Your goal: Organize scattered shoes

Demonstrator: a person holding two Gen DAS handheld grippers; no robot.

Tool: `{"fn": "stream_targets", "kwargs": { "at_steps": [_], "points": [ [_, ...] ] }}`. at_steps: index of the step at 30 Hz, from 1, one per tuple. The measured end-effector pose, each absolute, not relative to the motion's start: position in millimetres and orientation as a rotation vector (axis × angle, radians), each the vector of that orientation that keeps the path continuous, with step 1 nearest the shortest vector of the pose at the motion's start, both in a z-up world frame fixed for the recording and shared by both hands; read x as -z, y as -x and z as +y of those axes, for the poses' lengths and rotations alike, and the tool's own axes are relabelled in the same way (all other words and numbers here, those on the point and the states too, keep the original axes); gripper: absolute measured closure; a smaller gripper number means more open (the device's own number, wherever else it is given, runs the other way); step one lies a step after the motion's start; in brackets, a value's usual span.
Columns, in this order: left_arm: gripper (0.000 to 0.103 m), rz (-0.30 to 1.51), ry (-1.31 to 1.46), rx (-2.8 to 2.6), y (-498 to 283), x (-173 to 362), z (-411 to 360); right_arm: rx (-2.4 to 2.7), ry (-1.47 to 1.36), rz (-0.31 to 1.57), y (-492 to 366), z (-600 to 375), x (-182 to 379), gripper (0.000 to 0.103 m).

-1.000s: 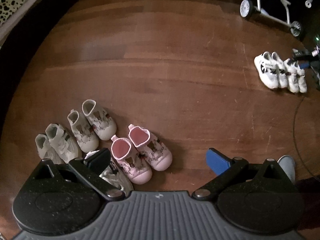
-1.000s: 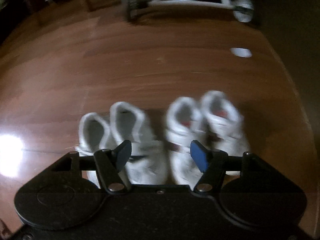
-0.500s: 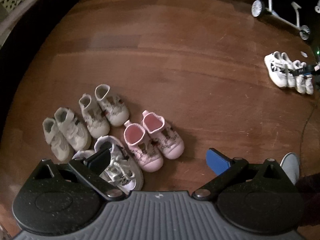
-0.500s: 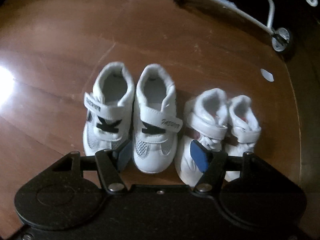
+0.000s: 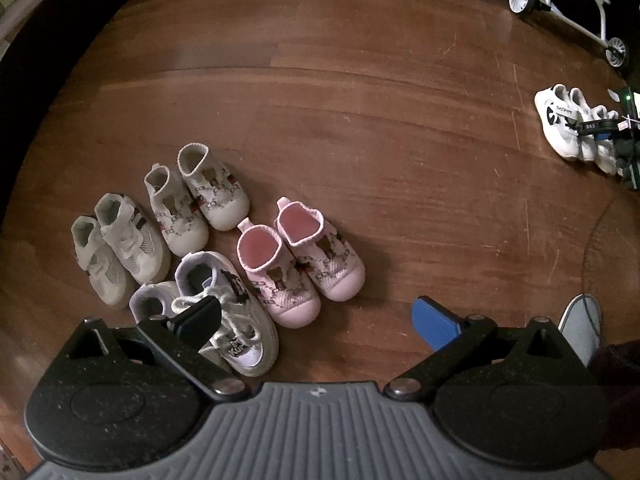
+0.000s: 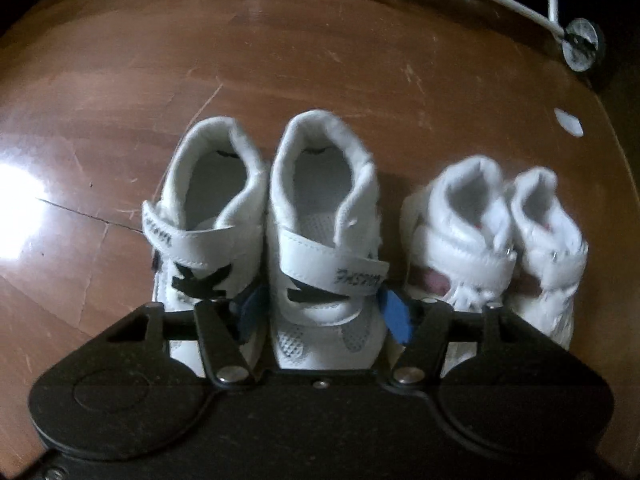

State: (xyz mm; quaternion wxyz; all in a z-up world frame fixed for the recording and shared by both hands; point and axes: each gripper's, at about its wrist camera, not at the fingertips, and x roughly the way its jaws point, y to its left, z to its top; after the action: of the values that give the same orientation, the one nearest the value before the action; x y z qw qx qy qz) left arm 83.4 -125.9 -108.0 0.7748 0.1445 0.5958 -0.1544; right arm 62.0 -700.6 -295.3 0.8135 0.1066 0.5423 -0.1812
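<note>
In the left wrist view my left gripper [image 5: 316, 322] is open and empty above the wooden floor. Below it stand small shoes in pairs: pink ones [image 5: 300, 264], cream patterned ones [image 5: 196, 196], pale strap ones [image 5: 116, 244] and white lace-ups [image 5: 224, 312]. Far right are two white pairs [image 5: 572, 128] with my right gripper over them. In the right wrist view my right gripper [image 6: 324, 312] straddles the toe of a white strap shoe [image 6: 324, 240], its fingers on either side. Its mate [image 6: 208, 224] is to the left and a smaller white pair [image 6: 496, 232] to the right.
A white wheeled frame stands at the back right [image 5: 568, 12] and shows in the right wrist view [image 6: 560, 20]. A grey slipper toe [image 5: 580, 328] is by the left gripper's right side. A dark edge runs along the left of the floor.
The left gripper has risen, so more of the shoe group shows. The right gripper has come down and forward over the white strap shoe, its fingers now either side of the toe.
</note>
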Motion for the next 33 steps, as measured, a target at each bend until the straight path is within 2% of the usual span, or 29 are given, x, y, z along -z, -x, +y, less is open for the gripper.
{"fn": "stream_targets", "kwargs": {
  "at_steps": [2,7,15,17,22,33],
  "points": [
    [0.001,1.285,-0.312,0.338,-83,106,-127,0.403,-0.278,1.134,-59,-702,291,0.053],
    [0.001,1.274,-0.315,0.345,-81,104,-129,0.388,-0.303,1.131,-58,-694,289,0.053],
    [0.000,1.259,-0.317,0.360,-81,97,-127,0.468,-0.311,1.096,-50,-697,262,0.045],
    [0.001,1.250,-0.318,0.373,-79,93,-128,0.506,-0.303,1.069,-42,-693,246,0.039],
    [0.000,1.205,-0.317,0.412,-71,76,-124,0.504,-0.288,1.051,-31,-670,218,0.037],
    [0.000,1.115,-0.396,0.417,-37,68,-93,0.047,-0.195,1.081,-68,-451,157,0.035]
  ]
}}
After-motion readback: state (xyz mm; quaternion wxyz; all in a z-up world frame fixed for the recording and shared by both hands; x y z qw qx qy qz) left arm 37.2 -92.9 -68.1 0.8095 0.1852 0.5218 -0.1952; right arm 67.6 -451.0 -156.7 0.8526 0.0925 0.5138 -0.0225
